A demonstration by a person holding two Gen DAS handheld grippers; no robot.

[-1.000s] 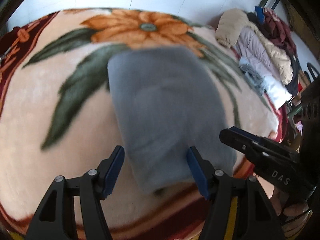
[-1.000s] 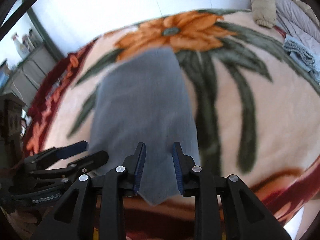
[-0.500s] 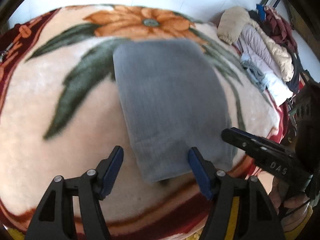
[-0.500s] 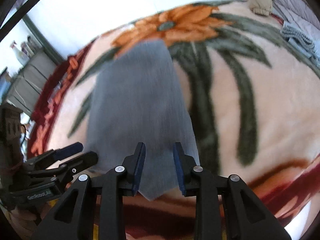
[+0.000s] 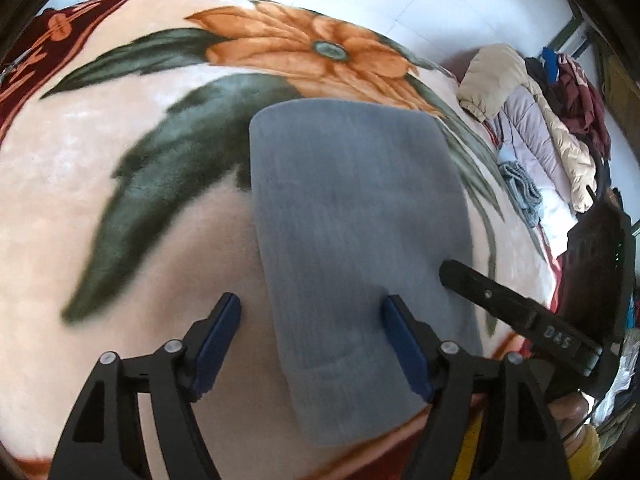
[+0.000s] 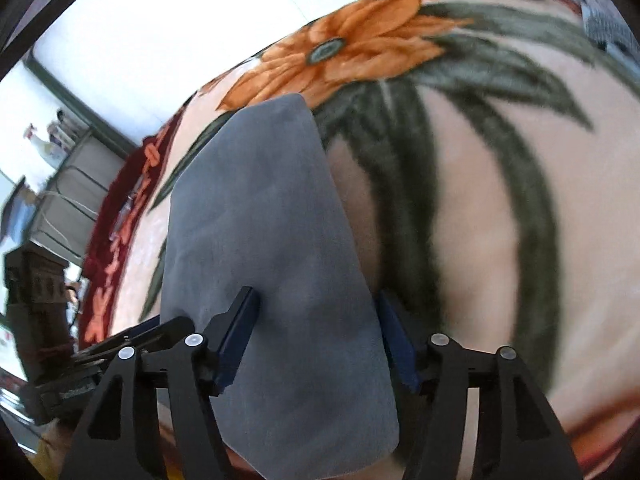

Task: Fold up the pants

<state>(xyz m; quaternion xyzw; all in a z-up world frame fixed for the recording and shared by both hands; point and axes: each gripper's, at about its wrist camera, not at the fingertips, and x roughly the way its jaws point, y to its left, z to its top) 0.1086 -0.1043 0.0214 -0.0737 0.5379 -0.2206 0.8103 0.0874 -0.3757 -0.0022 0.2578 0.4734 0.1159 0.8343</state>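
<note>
Grey pants (image 5: 360, 248), folded into a long rectangle, lie flat on a cream blanket with an orange flower. My left gripper (image 5: 312, 316) is open and empty, its jaws straddling the pants' near left edge. My right gripper (image 6: 316, 312) is open and empty, its jaws wide apart over the near right part of the pants (image 6: 272, 240). The right gripper also shows in the left wrist view (image 5: 500, 300) over the pants' right edge. The left gripper shows in the right wrist view (image 6: 132, 336) at the lower left.
A pile of jackets and clothes (image 5: 540, 120) lies at the far right of the blanket (image 5: 80, 184). A folded grey-blue cloth (image 5: 520, 192) sits beside it. A shelf with bottles (image 6: 60, 148) stands to the left, off the bed.
My right gripper has opened from nearly shut to wide apart over the pants. Both grippers have shifted a little over the pants' near end. The left gripper stays open.
</note>
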